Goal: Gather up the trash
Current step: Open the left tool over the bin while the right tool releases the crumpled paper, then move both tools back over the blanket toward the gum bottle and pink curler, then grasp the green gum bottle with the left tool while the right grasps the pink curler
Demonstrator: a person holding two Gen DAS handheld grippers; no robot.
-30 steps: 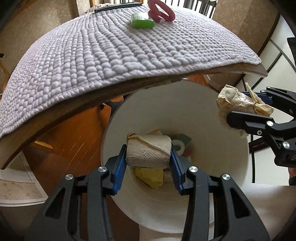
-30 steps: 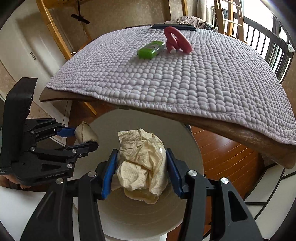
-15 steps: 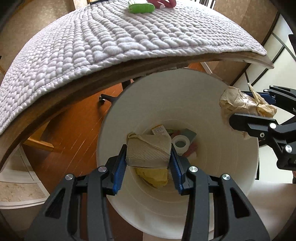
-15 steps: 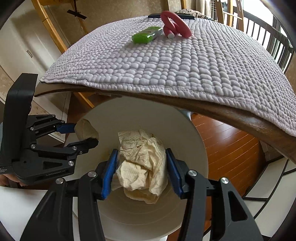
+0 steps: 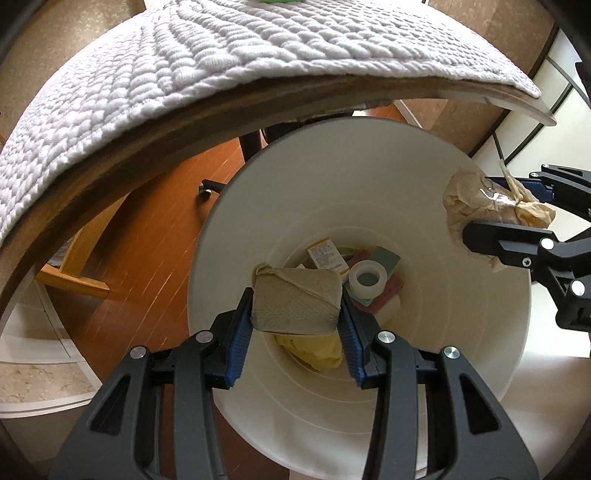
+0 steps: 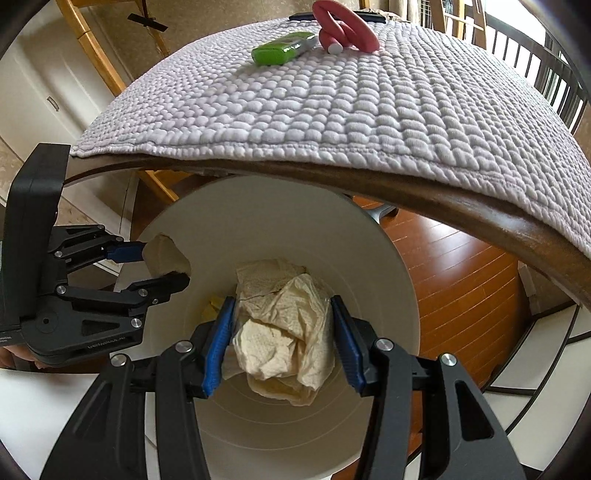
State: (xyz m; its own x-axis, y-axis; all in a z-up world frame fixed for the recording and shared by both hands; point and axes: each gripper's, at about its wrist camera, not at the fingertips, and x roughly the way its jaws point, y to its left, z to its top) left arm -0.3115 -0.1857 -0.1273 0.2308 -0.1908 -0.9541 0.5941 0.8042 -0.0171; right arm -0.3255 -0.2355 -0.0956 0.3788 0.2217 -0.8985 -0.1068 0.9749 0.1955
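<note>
My left gripper (image 5: 295,325): two blue pads clamped on one folded paper towel wad (image 5: 295,306). My right gripper (image 6: 282,341): two pads clamped on one crumpled tissue (image 6: 284,325). Both wads hang over one white bin (image 5: 424,398); inside I count one tape roll (image 5: 367,277) at 1 o'clock, one yellow scrap (image 5: 314,350) at 6. One quilted mat (image 6: 369,110) at 12 carries one green packet (image 6: 282,52) and one pink ring (image 6: 347,31).

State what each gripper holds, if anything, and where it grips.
The left gripper clamps a folded paper towel by its two side edges. The right gripper squeezes a crumpled tissue wad across its middle.
</note>
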